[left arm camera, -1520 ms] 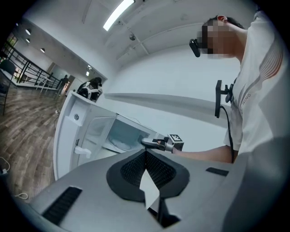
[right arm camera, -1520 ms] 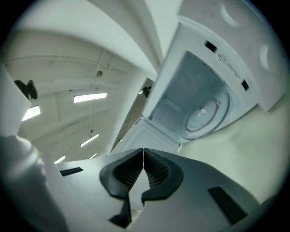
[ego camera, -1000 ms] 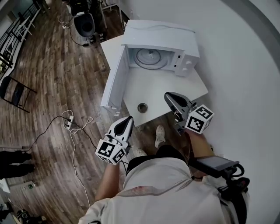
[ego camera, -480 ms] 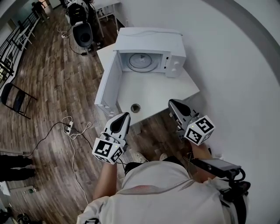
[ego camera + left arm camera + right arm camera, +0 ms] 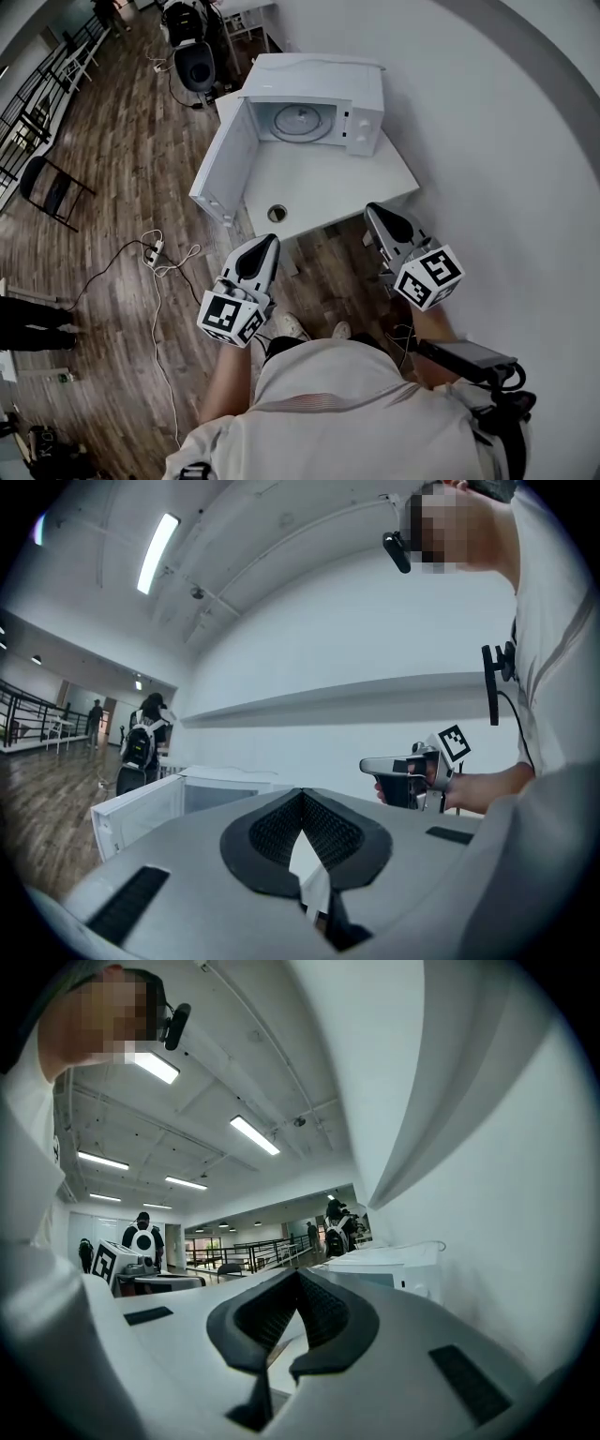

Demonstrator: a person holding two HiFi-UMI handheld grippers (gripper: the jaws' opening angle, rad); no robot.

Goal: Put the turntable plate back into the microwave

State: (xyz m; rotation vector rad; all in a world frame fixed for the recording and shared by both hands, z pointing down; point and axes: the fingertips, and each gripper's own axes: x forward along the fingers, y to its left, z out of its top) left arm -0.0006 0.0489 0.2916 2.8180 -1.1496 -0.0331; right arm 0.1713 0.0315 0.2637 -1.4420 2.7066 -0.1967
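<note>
I list: microwave (image 5: 323,80) on the table's (image 5: 328,183) far end, door (image 5: 223,169) open leftward; turntable plate (image 5: 302,122) inside it; small round part (image 5: 277,214) on the table by the near edge.

— What is the person wearing?
— A white short-sleeved shirt (image 5: 323,403) with a thin red line just below its collar.
— And ahead of the shirt?
— The left gripper (image 5: 269,241) and right gripper (image 5: 373,209) are pale grey shells with black ribbed pads (image 5: 272,832). Each bears a white cube (image 5: 230,320) printed with black square markers.
— Anything else?
— A flat black box (image 5: 464,354) with black cabling sits right of the shirt, and a small black head camera (image 5: 397,552) above it.
</note>
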